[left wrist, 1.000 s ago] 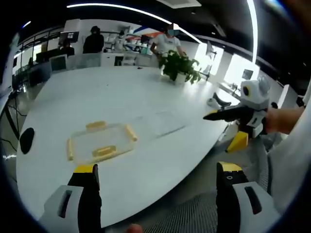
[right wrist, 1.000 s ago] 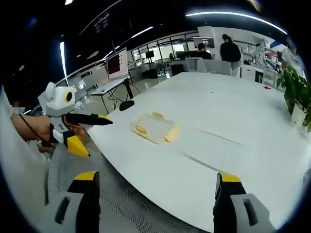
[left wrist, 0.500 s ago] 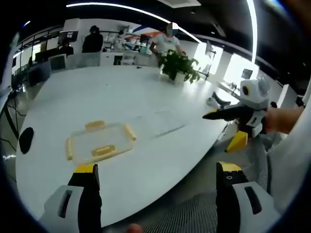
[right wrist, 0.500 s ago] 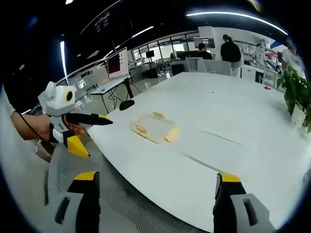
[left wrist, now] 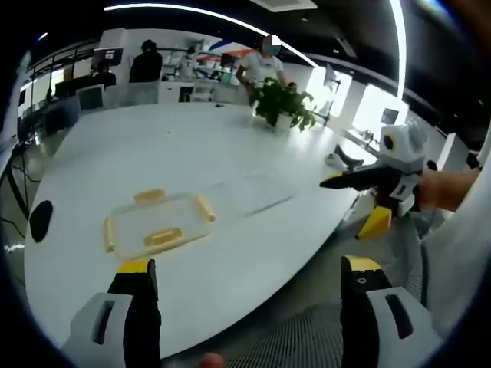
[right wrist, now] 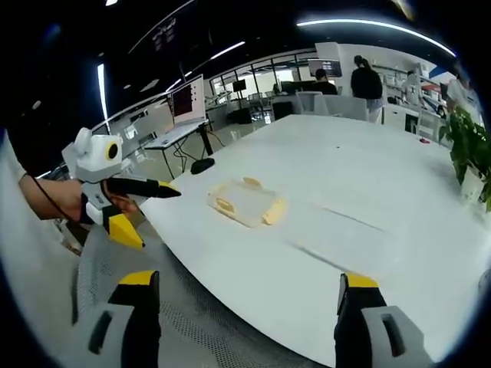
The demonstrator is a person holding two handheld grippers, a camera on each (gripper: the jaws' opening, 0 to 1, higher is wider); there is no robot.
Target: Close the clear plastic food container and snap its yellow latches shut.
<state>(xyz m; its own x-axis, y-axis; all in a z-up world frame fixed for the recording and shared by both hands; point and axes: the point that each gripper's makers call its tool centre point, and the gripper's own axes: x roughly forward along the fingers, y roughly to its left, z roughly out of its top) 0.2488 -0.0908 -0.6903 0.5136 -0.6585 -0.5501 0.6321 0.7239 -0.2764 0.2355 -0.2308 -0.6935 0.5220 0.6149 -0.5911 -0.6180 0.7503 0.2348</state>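
You're holding both grippers off the near edge of the big white oval table (left wrist: 230, 169), well back from the clear flat plastic food container with 4 yellow latches (left wrist: 157, 222). That container is sitting flat on the table, close to the near edge; in the right gripper view it's at (right wrist: 245, 202). Whether the lid is seated, I can't tell from here.

Left gripper (left wrist: 249, 272): jaws standing wide apart, nothing between them. It's showing at (right wrist: 165, 186) too, beside the table edge, short of the container, its black jaws looking pressed together from that angle.

Right gripper (right wrist: 245, 284): jaws spread wide, carrying nothing. It's at (left wrist: 330, 182), off the table's edge.

A potted green plant (left wrist: 285, 103) is sitting at the table's far side, well apart from the container.
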